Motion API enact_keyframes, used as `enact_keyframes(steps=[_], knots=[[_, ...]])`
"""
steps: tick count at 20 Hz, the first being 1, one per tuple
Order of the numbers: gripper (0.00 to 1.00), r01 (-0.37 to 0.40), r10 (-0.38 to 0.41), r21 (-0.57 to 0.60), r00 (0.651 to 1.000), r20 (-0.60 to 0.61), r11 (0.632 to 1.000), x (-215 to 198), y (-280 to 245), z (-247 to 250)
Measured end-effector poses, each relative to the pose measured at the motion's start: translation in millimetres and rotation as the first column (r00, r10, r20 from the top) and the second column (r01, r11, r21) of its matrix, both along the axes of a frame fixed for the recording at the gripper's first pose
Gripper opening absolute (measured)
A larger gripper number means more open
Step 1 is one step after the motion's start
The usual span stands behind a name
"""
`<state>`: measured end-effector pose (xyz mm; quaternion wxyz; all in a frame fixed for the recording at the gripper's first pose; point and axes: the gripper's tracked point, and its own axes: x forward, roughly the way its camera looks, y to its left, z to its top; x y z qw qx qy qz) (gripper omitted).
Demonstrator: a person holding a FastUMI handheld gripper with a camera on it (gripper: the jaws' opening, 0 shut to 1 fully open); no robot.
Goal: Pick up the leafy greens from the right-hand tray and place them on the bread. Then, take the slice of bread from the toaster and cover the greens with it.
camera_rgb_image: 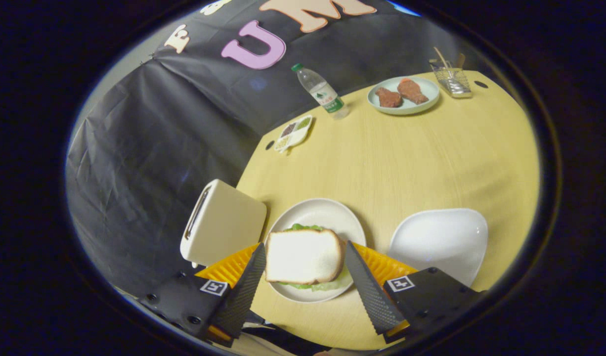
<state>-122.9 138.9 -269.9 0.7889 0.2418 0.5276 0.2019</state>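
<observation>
Yellow table (431,158) is seen against the booth's dark wall. At lower centre of the frame a plate (327,210) carries the bread (303,256), laid flat over the greens (303,227), whose edges peep out above and below it. The gripper (303,272) is held spread, its fingers flanking the slice; contact cannot be told. The toaster (224,225) stands just left of the plate, the tray (439,242) to its right. The bread is judged light, soft and easily crushed, best taken gently by its side crusts.
</observation>
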Motion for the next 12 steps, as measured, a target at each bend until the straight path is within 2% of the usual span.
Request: enact_keyframes(steps=[3,5,8,12], knots=[[1.00,0.016,-0.014,-0.019,0.990,0.138,1.000,23,-13,33],[1.00,0.036,-0.019,-0.061,0.969,0.248,0.997,38,-27,55],[1.00,0.089,-0.031,-0.130,0.917,0.398,0.988,62,-52,96],[1.00,0.209,-0.073,-0.184,0.828,0.555,0.961,87,-91,148]])
